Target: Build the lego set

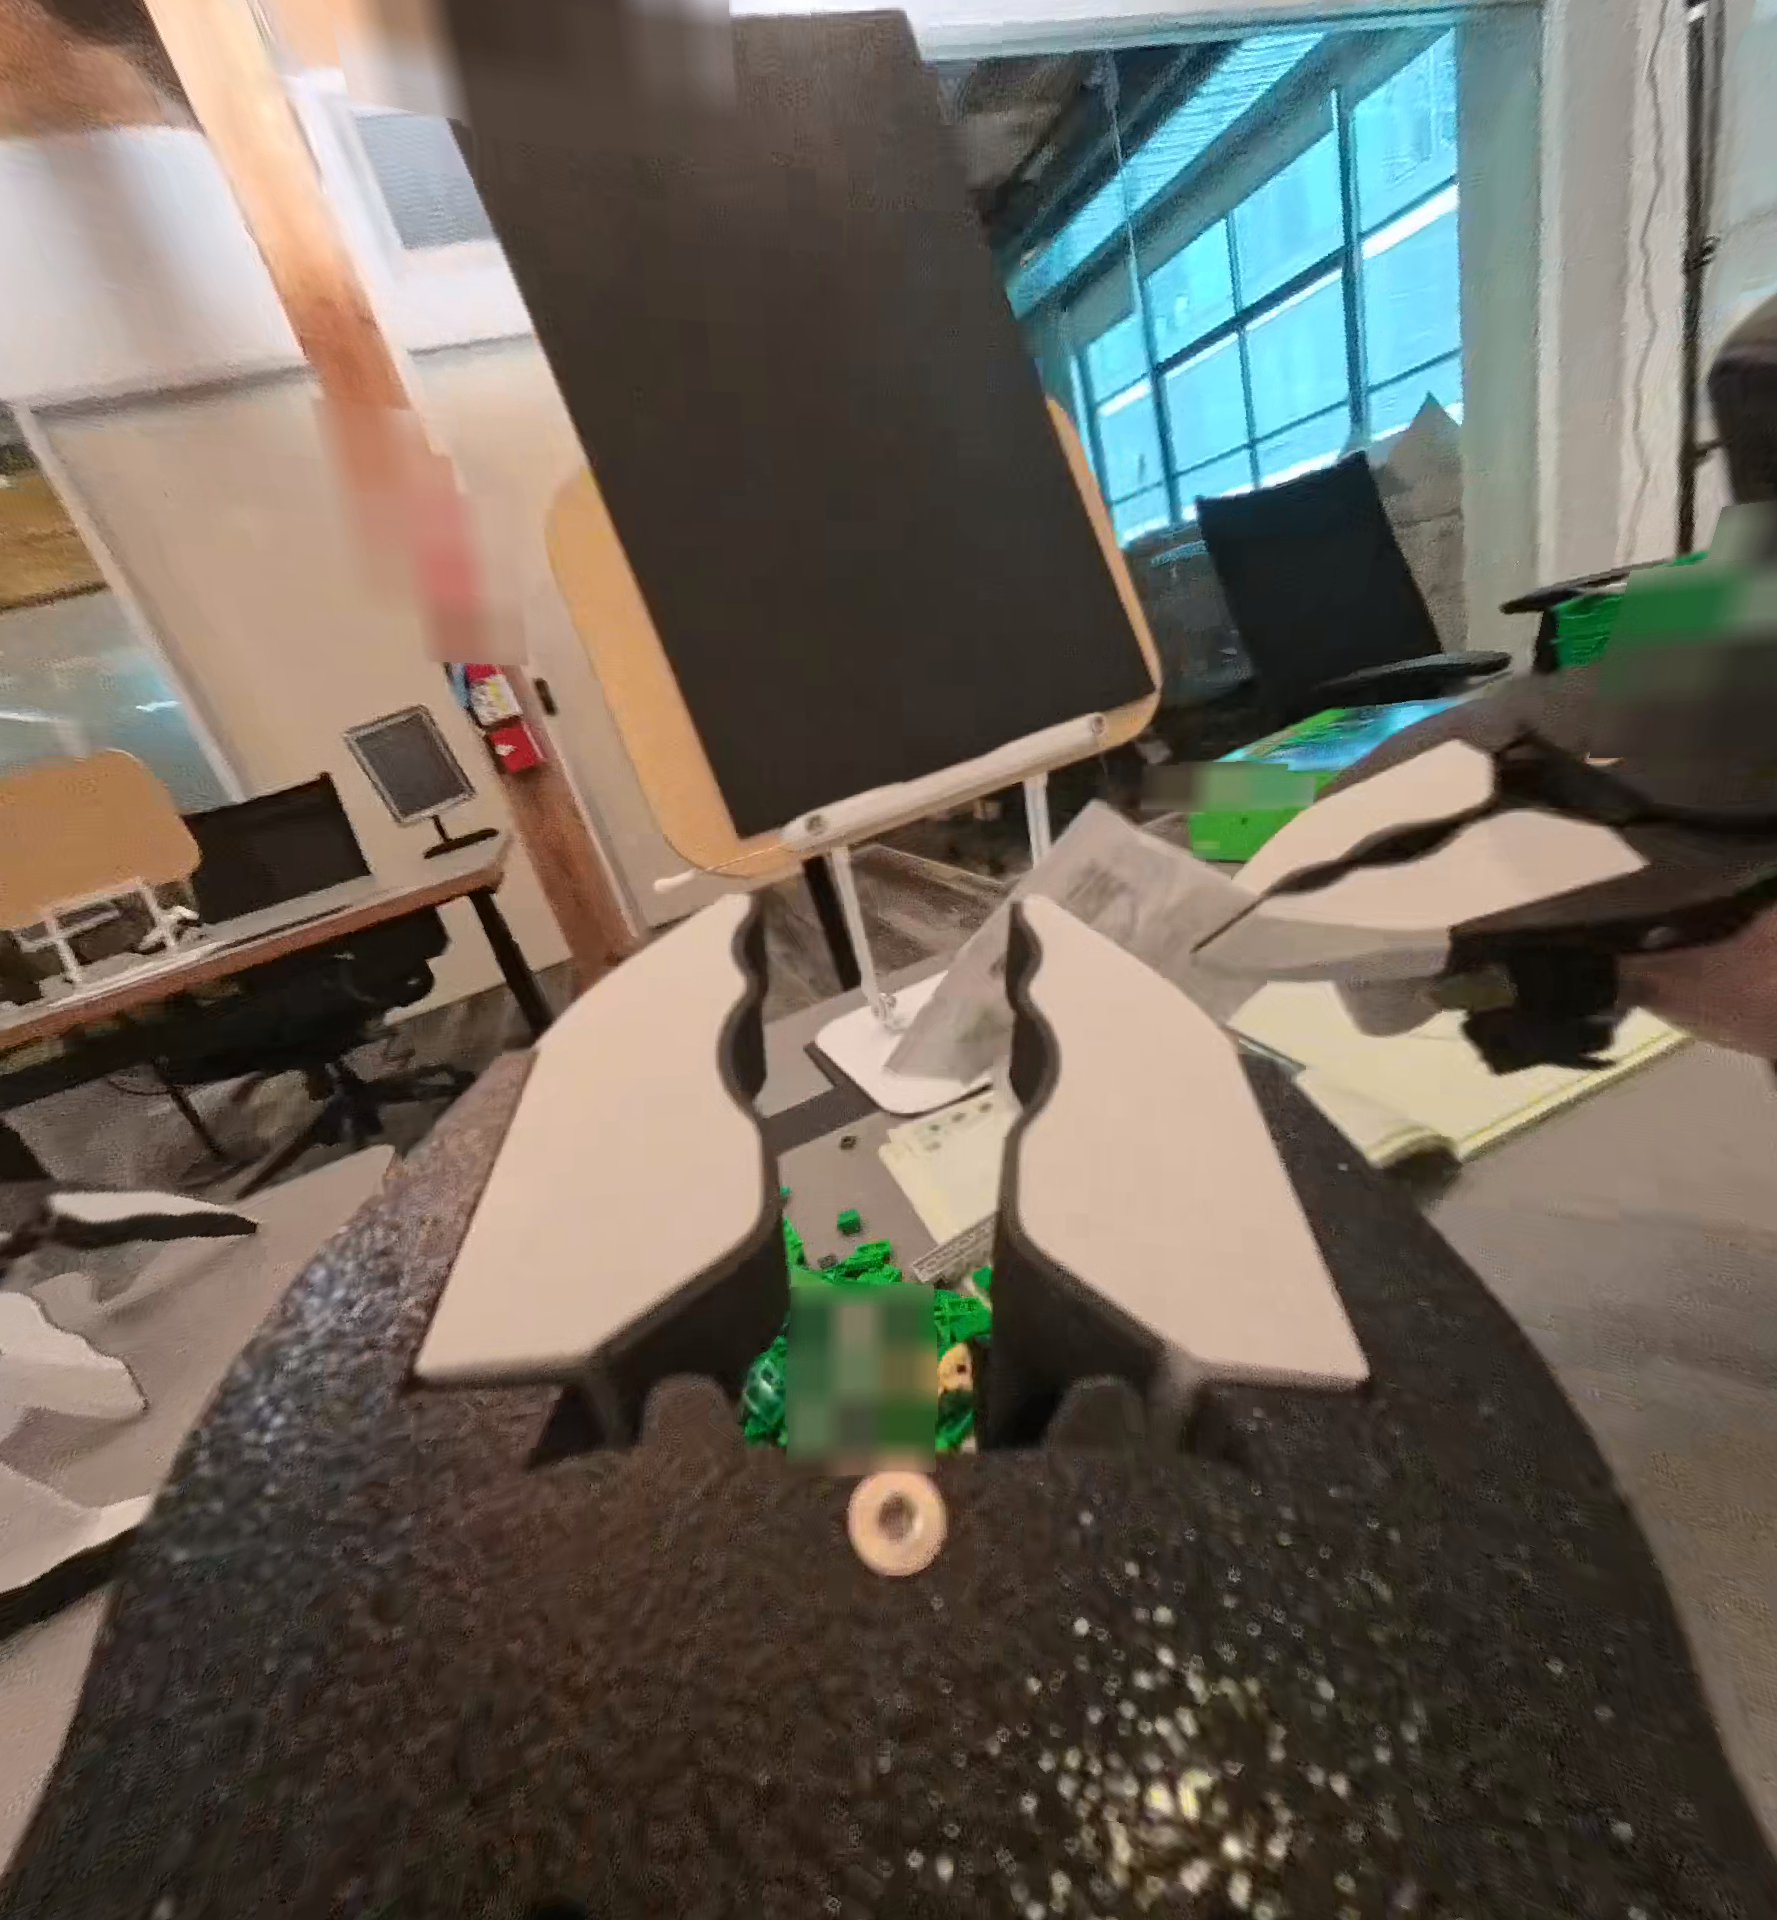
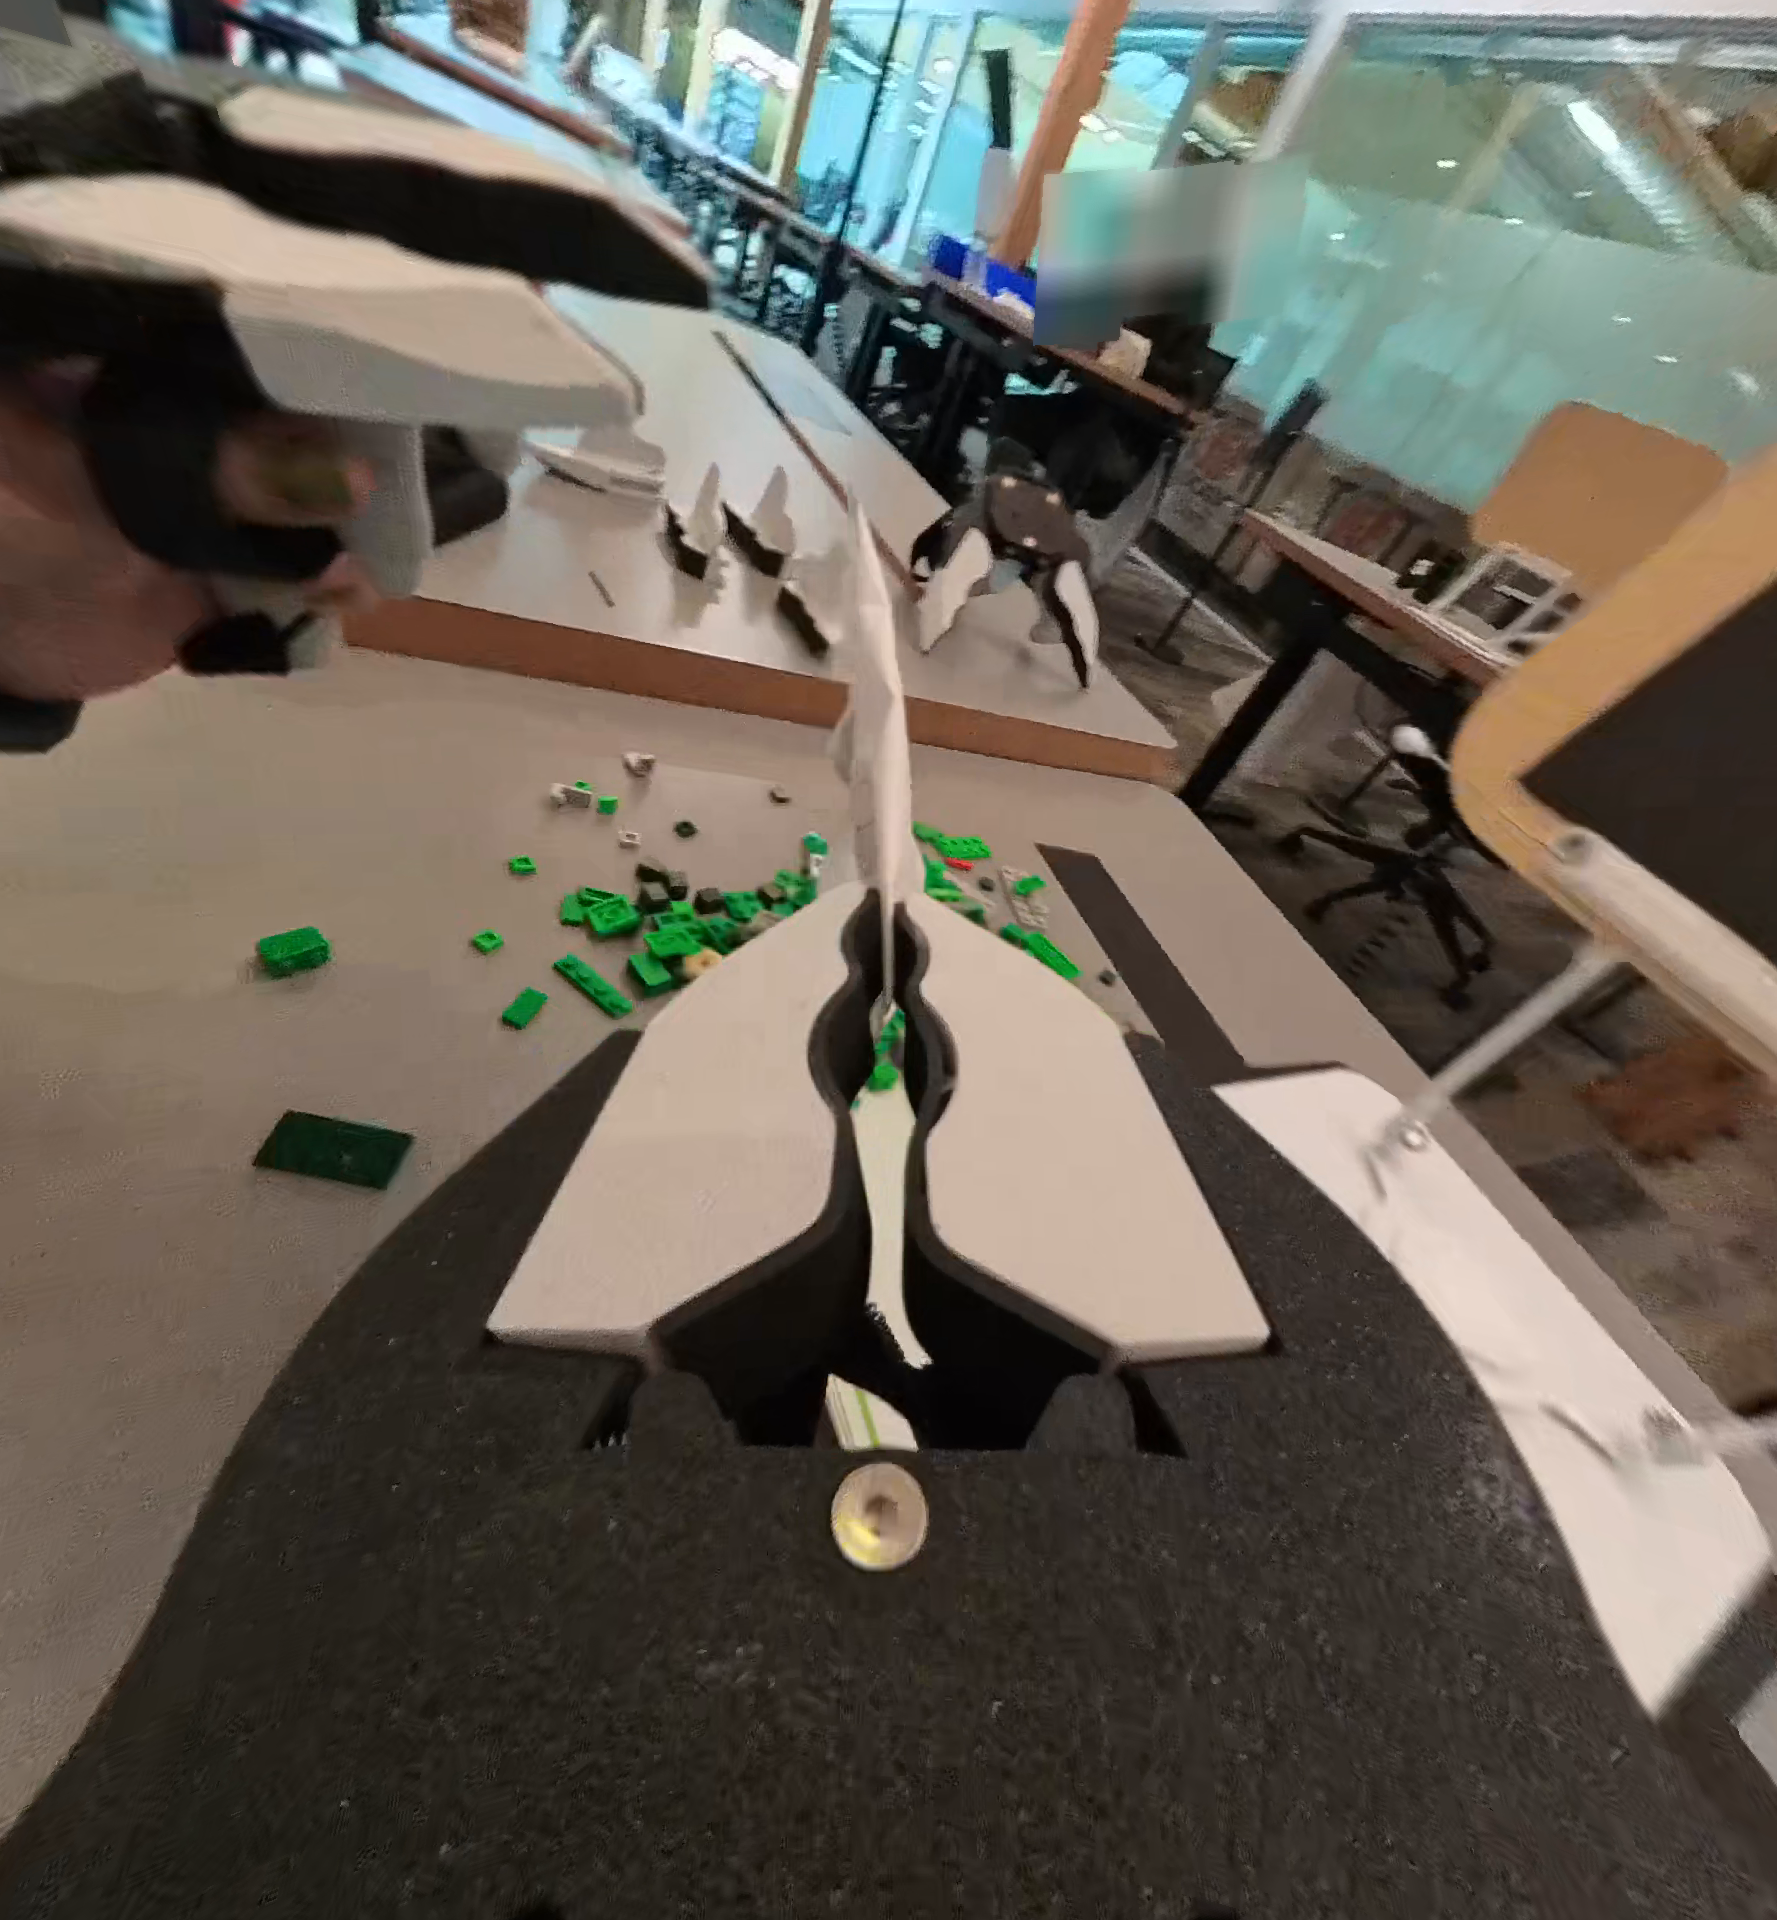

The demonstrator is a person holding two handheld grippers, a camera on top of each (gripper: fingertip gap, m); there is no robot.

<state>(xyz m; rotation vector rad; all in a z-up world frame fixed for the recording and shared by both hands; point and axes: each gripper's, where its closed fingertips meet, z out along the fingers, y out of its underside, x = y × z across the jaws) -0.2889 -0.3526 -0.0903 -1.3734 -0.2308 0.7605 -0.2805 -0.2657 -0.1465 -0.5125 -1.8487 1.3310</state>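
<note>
Loose green lego bricks [image 2: 676,925] lie in a pile on the grey table [image 2: 136,1039]; they also show between my left fingers [image 1: 863,1273]. A dark green plate [image 2: 333,1148] and a single green brick [image 2: 292,951] lie to the pile's left. My right gripper [image 2: 884,904] is shut on a thin, crumpled plastic bag [image 2: 879,727], seen edge-on and held above the pile. In the left wrist view the bag [image 1: 1092,935] hangs from the right gripper [image 1: 1227,925]. My left gripper [image 1: 884,935] is open and empty above the pile; it also shows in the right wrist view [image 2: 666,343].
A dark tablet [image 1: 811,468] on a white stand [image 2: 1486,1351] stands behind the pile. An open instruction booklet [image 1: 1435,1081] and a green box [image 1: 1268,790] lie at the right. Spare grippers [image 2: 1009,582] rest on the neighbouring table. Office chairs stand beyond. Some 11 cm of space lies between my two pairs of fingers. Both grippers' tips are roughly 20 cm from the dark green plate [image 2: 333,1148].
</note>
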